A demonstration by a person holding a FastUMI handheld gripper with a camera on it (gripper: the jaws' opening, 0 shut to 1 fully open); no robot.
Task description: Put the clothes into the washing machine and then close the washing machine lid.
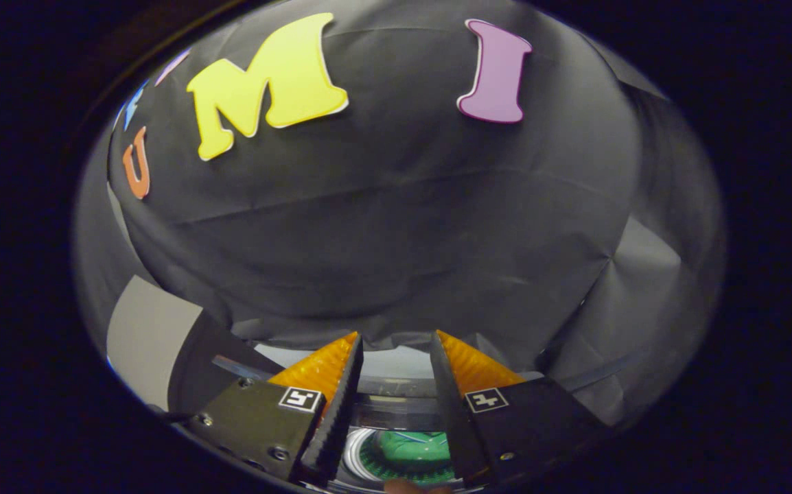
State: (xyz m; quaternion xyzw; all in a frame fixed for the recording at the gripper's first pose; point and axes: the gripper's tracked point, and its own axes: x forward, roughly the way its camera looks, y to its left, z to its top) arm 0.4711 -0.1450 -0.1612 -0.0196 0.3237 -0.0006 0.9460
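Observation:
My gripper (396, 336) is open, with a clear gap and nothing held between its fingers (331, 405). It is lifted and faces the black cloth wall. Low down between the fingers I look into the round drum opening of the washing machine (360, 458). A green piece of clothing (415, 444) lies inside the drum. A pale, flat part of the machine (396, 362) shows just beyond the fingertips; whether it is the lid I cannot tell.
The black cloth wall (382, 226) stands close ahead. A grey panel (149, 336) stands to the left of the left finger, beside a dark slanted edge with a shiny strip (231, 367).

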